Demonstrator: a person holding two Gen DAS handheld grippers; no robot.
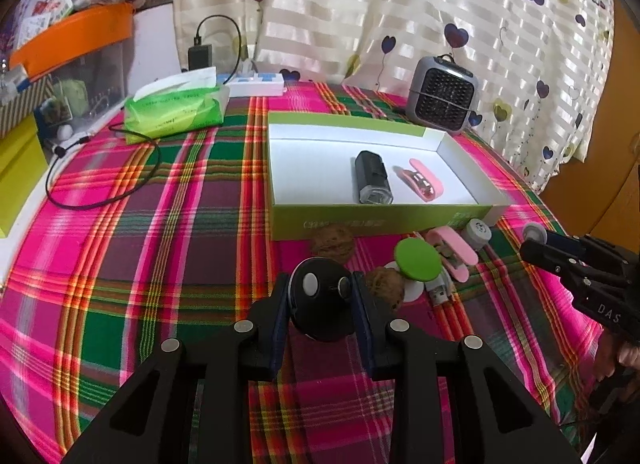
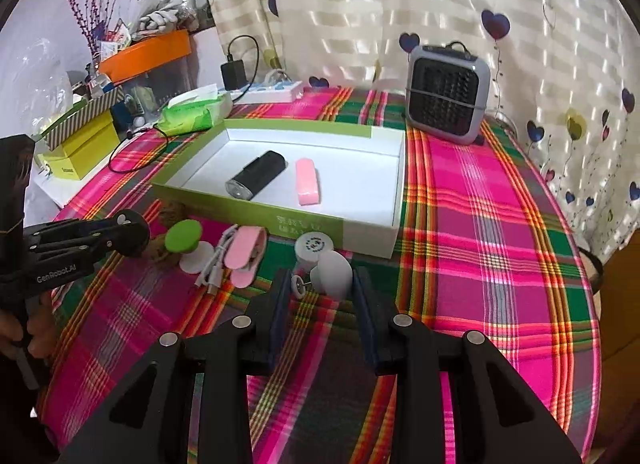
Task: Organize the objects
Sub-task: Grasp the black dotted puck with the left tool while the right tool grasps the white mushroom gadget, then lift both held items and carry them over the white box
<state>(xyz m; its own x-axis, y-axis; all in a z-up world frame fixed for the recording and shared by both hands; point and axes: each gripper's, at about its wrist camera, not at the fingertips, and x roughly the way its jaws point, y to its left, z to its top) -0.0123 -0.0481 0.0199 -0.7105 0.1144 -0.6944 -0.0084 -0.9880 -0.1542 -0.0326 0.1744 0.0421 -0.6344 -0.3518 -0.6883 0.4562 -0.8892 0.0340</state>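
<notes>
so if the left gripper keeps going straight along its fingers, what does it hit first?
Probably a walnut, just beyond the black round device clamped in the left gripper, then the green box wall; depth is unclear.

I'm seeing a grey fan heater [image 2: 447, 94] sitting at one o'clock on the plaid tablecloth [image 2: 500, 224], a green tissue pack [image 1: 176, 110] lying at eleven o'clock, and a heart-print curtain [image 1: 400, 4] hanging behind.

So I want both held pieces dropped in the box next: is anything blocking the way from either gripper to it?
Only the box's near green wall stands between. The left gripper with its black round gadget and the right gripper with its grey piece must lift over it. Inside, free white floor lies beside the torch.
</notes>
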